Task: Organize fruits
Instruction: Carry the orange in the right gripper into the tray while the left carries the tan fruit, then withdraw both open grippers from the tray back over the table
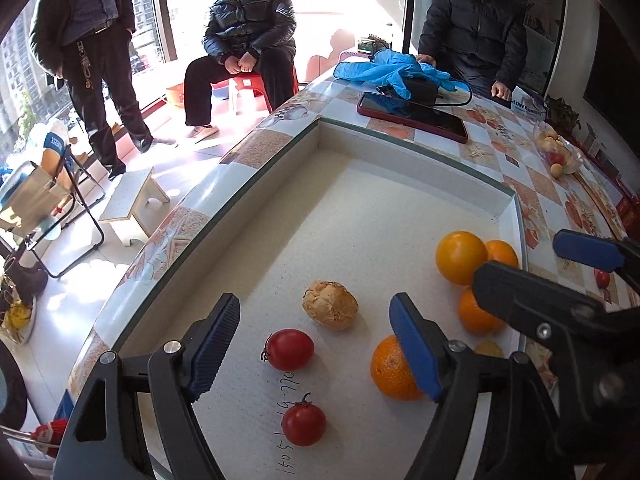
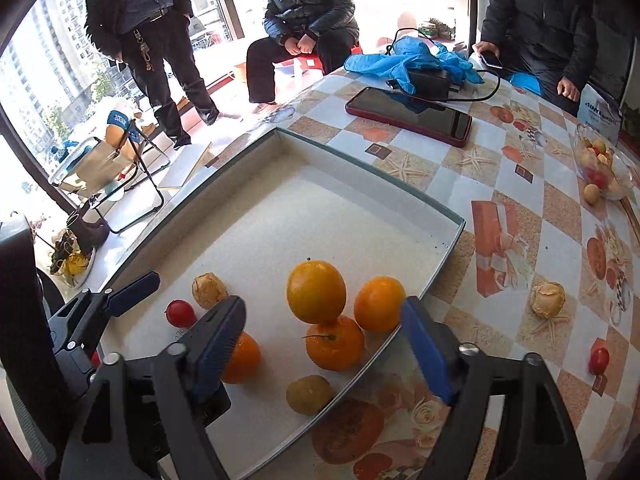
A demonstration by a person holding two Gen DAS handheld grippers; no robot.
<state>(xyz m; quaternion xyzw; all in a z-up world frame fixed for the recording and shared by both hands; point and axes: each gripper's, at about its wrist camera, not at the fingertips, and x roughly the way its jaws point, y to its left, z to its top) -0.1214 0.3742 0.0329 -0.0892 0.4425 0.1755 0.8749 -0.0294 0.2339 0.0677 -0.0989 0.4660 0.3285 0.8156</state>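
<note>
Both grippers spread and empty over the white tray [image 2: 452,236] on the bench: left gripper [image 1: 316,344] above tomatoes [image 1: 289,349] at near left, right gripper [image 2: 324,344] above oranges [image 2: 316,291] grouped right, apparently sorted by kind.

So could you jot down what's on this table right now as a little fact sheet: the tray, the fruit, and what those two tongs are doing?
tray: white tray on a patterned table
oranges: four in the tray, three clustered at its right side
tomatoes: two in the tray, one on the table
tan fruit: one in the tray, one on the table
left tongs: open, empty, over the tray
right tongs: open, empty, over the oranges
also: phone, blue cloth, fruit bowl
</note>
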